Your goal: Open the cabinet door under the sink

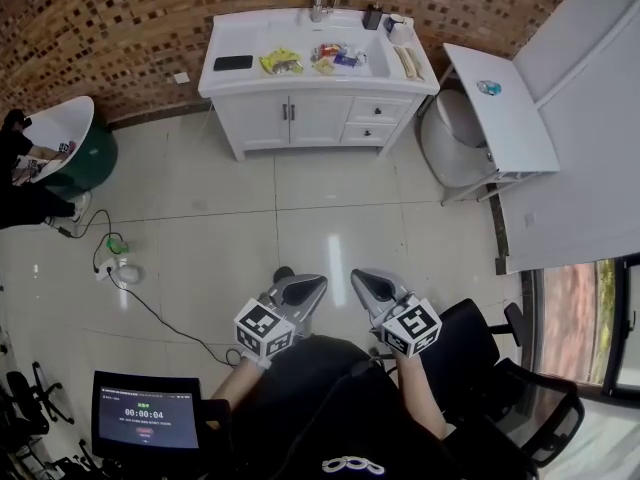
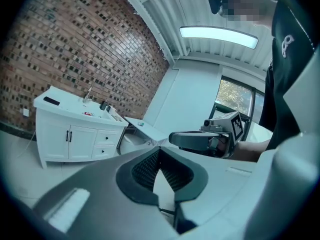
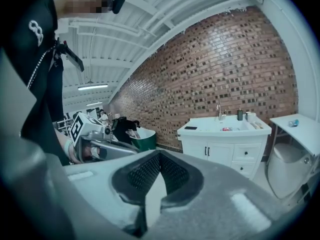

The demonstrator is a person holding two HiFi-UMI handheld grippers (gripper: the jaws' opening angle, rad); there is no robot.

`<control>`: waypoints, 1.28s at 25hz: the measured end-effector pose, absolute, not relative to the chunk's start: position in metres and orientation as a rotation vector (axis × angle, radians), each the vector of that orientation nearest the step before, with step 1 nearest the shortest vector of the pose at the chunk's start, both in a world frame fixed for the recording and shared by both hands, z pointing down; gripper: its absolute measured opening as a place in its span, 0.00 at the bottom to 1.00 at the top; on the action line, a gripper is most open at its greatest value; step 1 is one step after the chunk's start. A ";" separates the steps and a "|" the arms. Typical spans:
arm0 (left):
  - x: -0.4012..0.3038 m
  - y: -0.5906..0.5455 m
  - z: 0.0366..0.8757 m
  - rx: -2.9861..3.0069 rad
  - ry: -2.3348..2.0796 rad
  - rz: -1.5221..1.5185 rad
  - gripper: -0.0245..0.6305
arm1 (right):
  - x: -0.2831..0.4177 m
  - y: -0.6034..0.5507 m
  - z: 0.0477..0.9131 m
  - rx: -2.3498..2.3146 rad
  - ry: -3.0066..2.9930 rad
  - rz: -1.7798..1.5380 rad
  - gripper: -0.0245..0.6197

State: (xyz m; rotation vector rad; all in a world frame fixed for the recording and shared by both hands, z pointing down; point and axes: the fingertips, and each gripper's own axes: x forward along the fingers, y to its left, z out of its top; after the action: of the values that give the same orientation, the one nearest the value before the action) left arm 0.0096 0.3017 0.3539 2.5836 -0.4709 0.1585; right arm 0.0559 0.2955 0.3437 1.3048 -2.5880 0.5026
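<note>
Plainly held both claws shut and empty. On the left claw (image 2: 160, 152), found the ribbed black pads (image 2: 146, 168) meeting at the tips, with only a thin wedge of floor showing behind them. Found the same on the right claw (image 3: 159, 155). Held them side by side, near but apart, smooth grey shells pointing forward, each with a black-and-white checkered cube (image 1: 263, 328) at its rear.

Saw the doors (image 1: 318, 120) well ahead of both claws, across glossy pale tiles (image 1: 240, 218). Made them out as two flat white panels, shut, with thin dark upright handles (image 1: 289, 112) side by side where they met, set in a boxy white vanity (image 1: 228, 118). Noted two small drawers (image 1: 378, 110) with round knobs just right of the doors.

Above, noted a smooth white top (image 1: 230, 38) with a rectangular sink (image 1: 300, 38), a metal tap (image 1: 318, 3) at its back, a flat black phone (image 1: 233, 63) and bright crinkled packets (image 1: 282, 63) on it. Behind the vanity, saw a rough red-brown brick wall (image 1: 120, 28).

Ahead and right of the right claw, saw a rounded white toilet (image 1: 450, 140), partly under a flat white shelf (image 1: 500, 118). Ahead and far left of the left claw, saw a round green tub (image 1: 88, 160) with a white rim. Behind and left of the left claw, noted a dark flat screen (image 1: 145, 415); behind the right claw, a black chair (image 1: 500, 368).
</note>
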 end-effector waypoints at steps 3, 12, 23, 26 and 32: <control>0.012 0.258 0.350 2.587 -0.484 0.144 0.06 | 0.056 0.253 0.339 1.303 -2.590 0.509 0.02; -0.013 0.123 0.366 2.560 -0.543 0.139 0.06 | 0.022 0.137 0.339 1.186 -2.587 0.472 0.02; -0.036 0.099 0.373 2.508 -0.680 0.090 0.06 | 0.012 0.140 0.353 1.095 -2.575 0.532 0.02; -0.037 0.101 0.375 2.485 -0.698 0.091 0.06 | 0.012 0.133 0.353 1.069 -2.579 0.538 0.02; -0.026 0.081 0.373 2.470 -0.752 0.103 0.06 | 0.021 0.101 0.350 1.012 -2.624 0.529 0.02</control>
State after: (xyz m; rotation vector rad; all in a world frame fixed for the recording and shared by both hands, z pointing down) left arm -0.0257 0.0806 0.3731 2.4704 -0.7524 0.1031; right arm 0.0214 0.1008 0.3496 1.0119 -2.6237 0.5287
